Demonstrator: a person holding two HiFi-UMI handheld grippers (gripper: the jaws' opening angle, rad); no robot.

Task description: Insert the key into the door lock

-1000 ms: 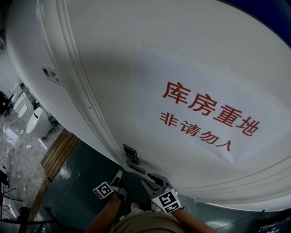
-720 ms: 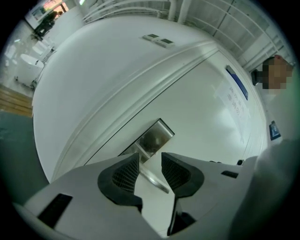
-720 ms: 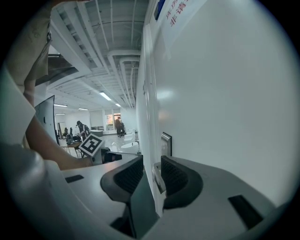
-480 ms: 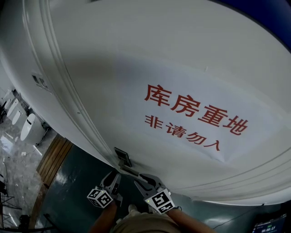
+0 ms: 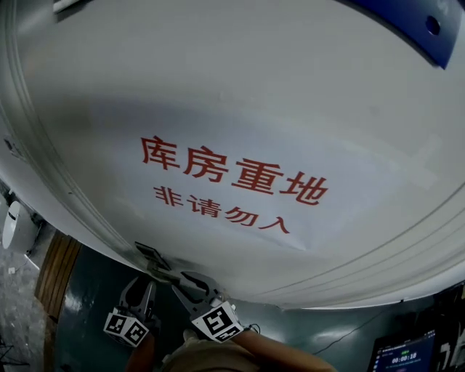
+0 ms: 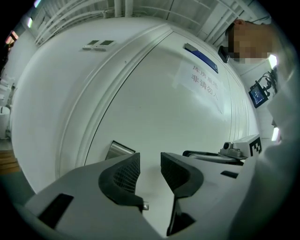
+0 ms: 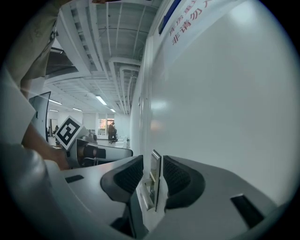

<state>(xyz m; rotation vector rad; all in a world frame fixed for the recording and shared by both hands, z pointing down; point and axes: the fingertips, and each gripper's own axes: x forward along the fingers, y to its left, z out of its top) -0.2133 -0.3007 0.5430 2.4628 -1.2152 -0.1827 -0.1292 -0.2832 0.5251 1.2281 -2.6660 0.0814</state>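
Note:
A white door (image 5: pixel 305 94) fills the head view, with a metal lock plate (image 5: pixel 151 254) low at its left edge. In the left gripper view the lock plate (image 6: pixel 119 150) shows as a silver flap on the door. My right gripper (image 5: pixel 182 278) points at the lock from just right of it. In the right gripper view it (image 7: pixel 153 171) is shut on the key (image 7: pixel 155 169), a thin silver piece seen edge-on above a white base. My left gripper (image 5: pixel 142 290) hangs just below the lock. Its jaws (image 6: pixel 150 164) are open with nothing between them.
A paper sign (image 5: pixel 232 182) with red characters is taped to the door. A blue plate (image 5: pixel 414 22) sits at the door's top right. A monitor (image 5: pixel 403 356) glows at the lower right. Dark floor and a wooden strip (image 5: pixel 54 269) lie left of the door.
The head view has swung right, so the sign, lock and both grippers have slid left in the frame. Both grippers keep their places beside the lock.

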